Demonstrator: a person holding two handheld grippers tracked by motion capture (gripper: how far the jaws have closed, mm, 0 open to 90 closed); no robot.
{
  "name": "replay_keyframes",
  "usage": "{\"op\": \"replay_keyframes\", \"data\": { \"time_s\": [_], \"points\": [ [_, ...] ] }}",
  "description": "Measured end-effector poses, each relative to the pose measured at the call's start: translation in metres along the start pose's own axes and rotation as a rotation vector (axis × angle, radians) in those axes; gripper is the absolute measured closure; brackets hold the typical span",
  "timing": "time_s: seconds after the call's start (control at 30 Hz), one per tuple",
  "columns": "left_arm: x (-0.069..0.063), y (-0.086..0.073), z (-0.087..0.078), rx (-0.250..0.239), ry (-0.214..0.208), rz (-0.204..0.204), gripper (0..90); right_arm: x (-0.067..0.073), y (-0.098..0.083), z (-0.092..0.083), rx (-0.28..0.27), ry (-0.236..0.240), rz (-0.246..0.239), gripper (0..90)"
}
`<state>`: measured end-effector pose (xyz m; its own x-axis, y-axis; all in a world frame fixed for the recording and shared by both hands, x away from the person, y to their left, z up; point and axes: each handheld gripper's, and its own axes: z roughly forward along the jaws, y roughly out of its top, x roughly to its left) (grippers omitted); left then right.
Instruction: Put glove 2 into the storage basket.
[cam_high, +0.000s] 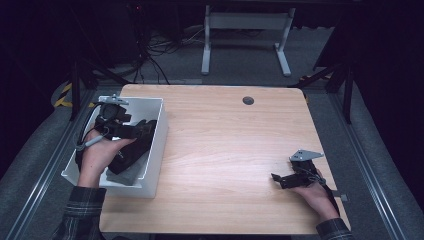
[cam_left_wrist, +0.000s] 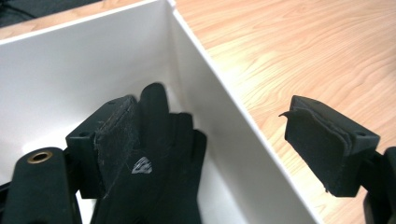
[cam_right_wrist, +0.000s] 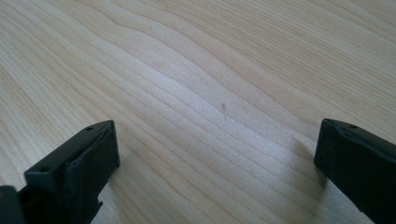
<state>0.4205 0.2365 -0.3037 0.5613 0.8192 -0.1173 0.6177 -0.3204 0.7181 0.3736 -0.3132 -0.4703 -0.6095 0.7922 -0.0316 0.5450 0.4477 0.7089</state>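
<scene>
A black glove (cam_left_wrist: 163, 154) with a small white logo lies in the white bin (cam_left_wrist: 70, 74). My left gripper (cam_left_wrist: 210, 112) hovers above it with its jaws wide apart and nothing pressed between the pads. One jaw is over the glove and the other is over the table, so they straddle the bin's right wall. In the high view the left gripper (cam_high: 145, 128) is over the bin (cam_high: 159, 135) at the table's left, with the glove (cam_high: 131, 152) under it. My right gripper (cam_high: 281, 172) rests low at the table's right front, open and empty. The right gripper (cam_right_wrist: 215, 140) has bare wood between its jaws.
A grey item (cam_high: 131, 172) lies in the bin's near corner beside the glove. The light wooden table (cam_high: 225, 140) has a round cable port (cam_high: 248, 100) near its far edge. Beyond the table stand a white frame (cam_high: 245, 40) and floor cables (cam_high: 160, 50).
</scene>
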Motion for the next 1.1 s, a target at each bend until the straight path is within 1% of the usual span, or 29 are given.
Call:
{"op": "replay_keyframes", "data": {
  "time_s": [0.07, 0.17, 0.2, 0.3, 0.33, 0.37, 0.43, 0.53, 0.57, 0.6, 0.63, 0.7, 0.73, 0.8, 0.97, 1.0, 1.1],
  "points": [
    [-0.004, 0.003, 0.0, -0.006, -0.009, 0.009, 17.4, 0.0, 0.0, 0.0, 0.0, 0.0, 0.0, 0.3],
    [-0.011, 0.007, 0.001, -0.019, -0.033, 0.016, 17.4, 0.0, 0.0, 0.0, 0.0, 0.0, 0.0, 0.3],
    [-0.014, 0.009, 0.002, -0.02, -0.043, 0.023, 17.4, 0.0, 0.0, 0.0, 0.0, 0.0, 0.0, 0.3],
    [-0.023, 0.011, 0.006, -0.026, -0.065, 0.03, 17.5, 0.0, 0.0, 0.0, 0.0, 0.0, 0.0, 0.2],
    [-0.027, 0.012, 0.007, -0.029, -0.073, 0.04, 17.4, 0.0, 0.0, 0.0, 0.0, 0.0, 0.0, 0.2],
    [-0.029, 0.013, 0.008, -0.027, -0.082, 0.048, 17.5, 0.0, 0.0, 0.0, 0.0, -0.002, 0.0, 0.2],
    [-0.035, 0.014, 0.011, -0.033, -0.093, 0.051, 17.4, 0.0, 0.0, 0.0, 0.0, -0.002, 0.0, 0.2],
    [-0.044, 0.016, 0.015, -0.039, -0.122, 0.055, 17.6, 0.001, 0.0, 0.0, -0.001, 0.001, 0.0, 0.2],
    [-0.046, 0.016, 0.016, -0.042, -0.126, 0.063, 17.7, 0.001, 0.0, 0.0, -0.001, 0.001, -0.001, 0.2],
    [-0.05, 0.016, 0.018, -0.043, -0.132, 0.06, 17.7, 0.001, 0.0, 0.0, -0.001, 0.002, 0.0, 0.2],
    [-0.052, 0.016, 0.019, -0.044, -0.136, 0.067, 17.7, 0.001, 0.0, 0.0, 0.0, 0.002, -0.002, 0.2],
    [-0.06, 0.017, 0.023, -0.041, -0.151, 0.076, 17.7, 0.001, 0.0, 0.0, 0.0, 0.004, -0.004, 0.2],
    [-0.065, 0.017, 0.026, -0.039, -0.159, 0.088, 17.8, 0.001, 0.0, 0.0, 0.0, 0.004, -0.004, 0.1],
    [-0.073, 0.016, 0.032, -0.033, -0.177, 0.095, 17.8, 0.001, 0.0, 0.0, 0.001, 0.003, -0.005, 0.2],
    [-0.089, 0.015, 0.045, -0.025, -0.197, 0.113, 17.6, 0.001, 0.0, 0.0, 0.0, 0.005, -0.004, 0.2],
    [-0.092, 0.015, 0.048, -0.023, -0.198, 0.123, 17.6, 0.001, 0.0, 0.0, 0.0, 0.005, -0.005, 0.2],
    [-0.102, 0.013, 0.057, -0.018, -0.215, 0.136, 17.5, 0.001, 0.0, 0.0, 0.0, 0.005, -0.005, 0.2]
  ]
}}
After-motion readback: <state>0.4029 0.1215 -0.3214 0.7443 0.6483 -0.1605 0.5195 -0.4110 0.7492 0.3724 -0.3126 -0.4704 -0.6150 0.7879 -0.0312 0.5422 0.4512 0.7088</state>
